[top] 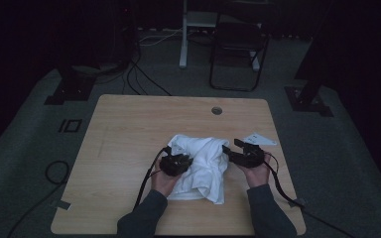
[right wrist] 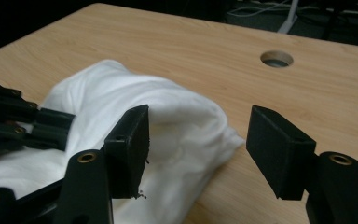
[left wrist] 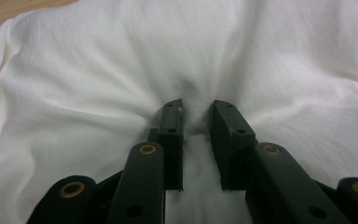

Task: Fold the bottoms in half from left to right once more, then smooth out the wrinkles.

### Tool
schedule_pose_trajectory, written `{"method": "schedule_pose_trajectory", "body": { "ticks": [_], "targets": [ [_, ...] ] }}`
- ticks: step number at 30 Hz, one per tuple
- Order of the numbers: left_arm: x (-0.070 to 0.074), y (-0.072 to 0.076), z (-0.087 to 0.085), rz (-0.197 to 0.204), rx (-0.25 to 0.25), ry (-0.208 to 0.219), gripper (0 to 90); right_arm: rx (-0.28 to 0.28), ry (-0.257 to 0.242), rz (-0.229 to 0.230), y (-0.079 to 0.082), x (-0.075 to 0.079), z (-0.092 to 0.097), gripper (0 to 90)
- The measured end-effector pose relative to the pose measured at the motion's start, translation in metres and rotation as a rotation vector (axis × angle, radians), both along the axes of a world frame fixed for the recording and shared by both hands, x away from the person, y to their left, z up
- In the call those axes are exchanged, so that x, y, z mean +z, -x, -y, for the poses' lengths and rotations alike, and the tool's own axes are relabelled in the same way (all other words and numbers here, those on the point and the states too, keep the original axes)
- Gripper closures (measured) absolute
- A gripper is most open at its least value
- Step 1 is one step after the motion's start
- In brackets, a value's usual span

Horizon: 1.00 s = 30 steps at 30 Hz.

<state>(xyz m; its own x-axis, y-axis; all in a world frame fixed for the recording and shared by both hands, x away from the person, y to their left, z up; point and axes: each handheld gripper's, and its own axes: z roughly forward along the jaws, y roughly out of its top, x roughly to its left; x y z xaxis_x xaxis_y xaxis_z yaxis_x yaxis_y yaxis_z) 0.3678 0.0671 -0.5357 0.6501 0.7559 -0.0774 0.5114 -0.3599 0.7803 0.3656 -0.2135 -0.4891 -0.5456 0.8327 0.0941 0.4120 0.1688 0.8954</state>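
Observation:
A crumpled white cloth (top: 203, 161) lies on the wooden table (top: 129, 129), a little nearer the front than the middle. My left gripper (top: 176, 162) rests on the cloth's left side. In the left gripper view its jaws (left wrist: 196, 114) pinch a raised fold of the cloth (left wrist: 98, 70), and creases fan out from the pads. My right gripper (top: 231, 145) hovers at the cloth's right edge with its jaws wide apart. In the right gripper view nothing sits between them (right wrist: 198, 135); the cloth (right wrist: 168, 107) lies just beyond the left jaw, and the left gripper (right wrist: 28, 123) shows at far left.
A round cable hole (top: 217, 110) (right wrist: 276, 59) sits near the table's far edge. Bare wood surrounds the cloth on all sides. A folding chair (top: 235, 44) and cables (top: 139, 79) stand on the dark floor behind the table.

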Motion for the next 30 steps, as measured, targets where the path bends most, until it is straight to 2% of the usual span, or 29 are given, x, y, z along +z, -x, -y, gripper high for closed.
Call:
{"method": "schedule_pose_trajectory", "body": {
  "ticks": [4,8,10,12,14,15,17,19,21,22,23,24,26,27,30],
  "targets": [
    [0.0,0.0,0.0,0.0,0.003,0.001,74.4,0.015,-0.032,0.007,-0.001,0.003,-0.006,34.8],
    [0.0,0.001,0.0,0.001,0.005,0.003,74.4,0.045,-0.009,-0.018,-0.006,-0.003,-0.02,29.7],
    [0.0,0.001,0.0,0.003,0.006,0.001,74.4,0.062,0.001,-0.045,-0.011,-0.009,-0.026,29.5],
    [0.0,0.001,0.0,0.003,0.005,0.0,74.4,0.053,0.035,-0.081,-0.015,-0.017,-0.031,33.9],
    [0.0,0.001,0.0,0.004,0.005,0.004,74.4,0.066,0.081,-0.111,-0.018,-0.024,-0.033,50.7],
    [0.0,0.001,-0.001,0.004,0.005,0.006,74.4,0.064,0.1,-0.117,-0.018,-0.028,-0.031,63.4],
    [0.0,0.001,-0.001,0.003,0.004,0.009,74.4,0.028,0.115,-0.137,-0.019,-0.032,-0.023,75.2],
    [0.0,0.001,-0.002,0.003,0.001,0.01,74.4,-0.005,0.097,-0.154,-0.019,-0.035,-0.011,78.1],
    [0.0,0.001,-0.002,0.002,0.002,0.013,74.4,-0.044,0.107,-0.16,-0.017,-0.038,-0.001,80.2],
    [0.0,0.0,-0.002,0.001,0.004,0.014,74.4,-0.065,0.118,-0.162,-0.015,-0.038,0.003,80.0],
    [0.0,0.0,-0.002,0.0,0.005,0.014,74.4,-0.093,0.136,-0.164,-0.013,-0.04,0.009,74.9],
    [0.0,0.0,-0.002,-0.001,0.004,0.014,74.3,-0.099,0.127,-0.168,-0.012,-0.04,0.013,70.3],
    [0.0,0.001,-0.001,0.0,0.006,0.009,74.4,-0.091,0.076,-0.164,-0.008,-0.037,0.021,61.2],
    [0.0,0.001,0.0,0.0,0.008,0.006,74.4,-0.066,0.041,-0.151,-0.004,-0.033,0.023,57.5],
    [0.0,0.001,0.0,0.0,0.008,0.006,74.3,-0.035,0.008,-0.104,0.006,-0.022,0.019,52.2]
  ]
}}
